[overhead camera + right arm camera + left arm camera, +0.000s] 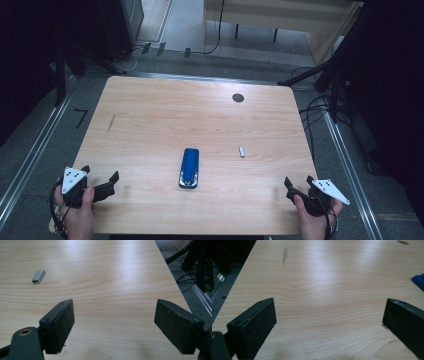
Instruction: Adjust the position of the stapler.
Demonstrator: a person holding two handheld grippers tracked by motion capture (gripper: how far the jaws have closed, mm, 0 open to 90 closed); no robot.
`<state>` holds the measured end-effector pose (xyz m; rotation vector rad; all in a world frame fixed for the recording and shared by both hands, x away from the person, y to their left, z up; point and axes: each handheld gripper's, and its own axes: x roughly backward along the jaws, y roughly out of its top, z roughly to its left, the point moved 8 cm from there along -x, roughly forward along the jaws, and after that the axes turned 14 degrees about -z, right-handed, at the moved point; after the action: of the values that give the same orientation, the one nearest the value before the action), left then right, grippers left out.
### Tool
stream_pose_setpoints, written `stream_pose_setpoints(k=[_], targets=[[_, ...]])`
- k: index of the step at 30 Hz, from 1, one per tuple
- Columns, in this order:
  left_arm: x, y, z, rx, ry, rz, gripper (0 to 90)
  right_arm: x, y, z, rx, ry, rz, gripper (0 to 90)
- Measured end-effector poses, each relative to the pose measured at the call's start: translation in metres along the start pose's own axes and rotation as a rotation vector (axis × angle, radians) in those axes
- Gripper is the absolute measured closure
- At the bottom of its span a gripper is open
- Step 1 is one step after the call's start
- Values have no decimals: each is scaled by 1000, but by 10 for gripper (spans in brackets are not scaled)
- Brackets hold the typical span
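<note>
A blue stapler (189,168) lies lengthwise near the middle of the wooden table (165,120); its corner (419,281) peeks in at the right edge of the left gripper view. A small silvery block of staples (242,151) (38,276) rests to the stapler's right. My left gripper (100,176) (329,322) hovers open at the table's front left corner, nothing between its jaws. At the front right corner my right gripper (298,181) (113,325) is also open and empty, with the staple block ahead and to its left.
A dark round hole (238,97) (403,242) marks the table's far right part, and a dark streak (110,123) (284,255) its left. Cables and black stand legs (320,75) crowd the floor beyond the right and far edges.
</note>
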<state>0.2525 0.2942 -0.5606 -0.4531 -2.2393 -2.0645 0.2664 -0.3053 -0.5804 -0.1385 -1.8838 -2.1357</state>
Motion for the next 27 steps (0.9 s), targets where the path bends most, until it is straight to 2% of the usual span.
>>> stream_pose_setpoints(k=[3,4,6,7,9,13,14,17,18,19,21,27], targets=[[0,0,1,10,2,2,0,0,1,5,6,10,-2,169],[-1,0,1,14,3,5,0,0,3,11,3,26,0,170],[-1,-1,1,14,5,11,0,1,4,14,2,34,0,172],[-2,-1,1,17,8,16,0,2,8,24,16,48,-4,173],[-2,-1,1,15,9,18,0,2,9,27,17,55,-4,173],[-2,-1,1,10,11,23,0,1,16,48,37,86,-13,185],[-2,-1,1,12,10,23,0,0,16,58,47,99,-8,201],[-2,-1,1,19,10,20,0,-2,16,65,58,110,4,202],[-2,-1,1,20,10,21,0,-3,16,70,58,119,10,202],[-2,-1,1,19,10,22,0,-4,17,82,62,136,15,202],[-2,-2,1,16,11,27,0,-4,17,86,65,144,13,202],[-2,-2,1,17,12,29,0,-10,18,124,72,203,27,204]])
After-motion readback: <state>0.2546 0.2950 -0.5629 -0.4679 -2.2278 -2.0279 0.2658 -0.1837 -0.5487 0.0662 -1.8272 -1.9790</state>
